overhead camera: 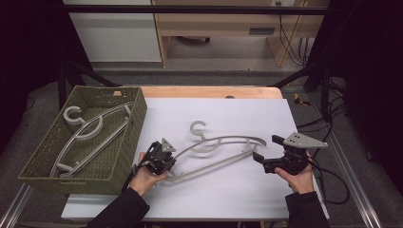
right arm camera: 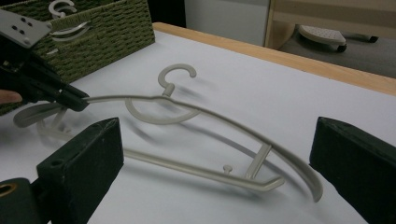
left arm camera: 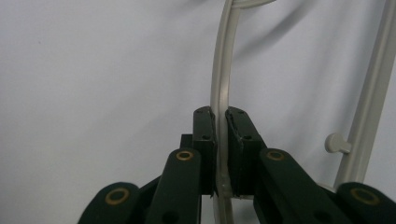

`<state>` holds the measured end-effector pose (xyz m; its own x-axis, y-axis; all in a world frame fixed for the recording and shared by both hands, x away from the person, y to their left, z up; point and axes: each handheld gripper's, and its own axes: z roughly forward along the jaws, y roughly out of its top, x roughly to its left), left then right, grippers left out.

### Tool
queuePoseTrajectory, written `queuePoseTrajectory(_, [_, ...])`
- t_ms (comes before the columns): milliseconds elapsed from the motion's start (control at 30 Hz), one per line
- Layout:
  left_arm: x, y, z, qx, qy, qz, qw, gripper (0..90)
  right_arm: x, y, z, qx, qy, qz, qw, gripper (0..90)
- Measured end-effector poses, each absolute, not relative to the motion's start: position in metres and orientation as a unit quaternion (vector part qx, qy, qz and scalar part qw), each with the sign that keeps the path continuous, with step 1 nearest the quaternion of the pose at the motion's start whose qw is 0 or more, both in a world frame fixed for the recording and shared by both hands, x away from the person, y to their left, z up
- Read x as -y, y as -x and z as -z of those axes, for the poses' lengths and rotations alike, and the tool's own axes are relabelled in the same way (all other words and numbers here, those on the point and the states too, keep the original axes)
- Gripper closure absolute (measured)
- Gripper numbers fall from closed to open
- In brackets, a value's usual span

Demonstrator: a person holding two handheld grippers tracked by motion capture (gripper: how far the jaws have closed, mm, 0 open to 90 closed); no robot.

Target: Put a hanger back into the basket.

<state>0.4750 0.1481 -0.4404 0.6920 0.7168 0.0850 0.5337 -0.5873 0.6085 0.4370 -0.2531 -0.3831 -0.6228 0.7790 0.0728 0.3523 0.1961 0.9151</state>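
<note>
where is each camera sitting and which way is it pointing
High view: above the person's side, facing forward and down on the table; both hands, left gripper, right gripper, basket.
Left gripper view: rides the left gripper, looking along its fingers shut on the hanger.
Right gripper view: rides the right gripper, its open fingers facing the hanger and the left gripper.
All three share the hanger.

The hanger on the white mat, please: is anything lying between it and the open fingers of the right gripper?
Nothing visible does. The right gripper sits open just off the hanger's right end, with bare white mat between them. The left gripper is shut on the hanger's far left end, well clear of that path.
</note>
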Motion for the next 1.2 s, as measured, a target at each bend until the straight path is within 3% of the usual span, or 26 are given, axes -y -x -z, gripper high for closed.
queuePoseTrajectory(1200, [-0.214, -0.448, 0.353, -0.391, -0.812, -0.241, 0.361, 82.6, 0.263, -0.435, 0.379, -0.734, -0.383, -0.515, 0.222, 2.6])
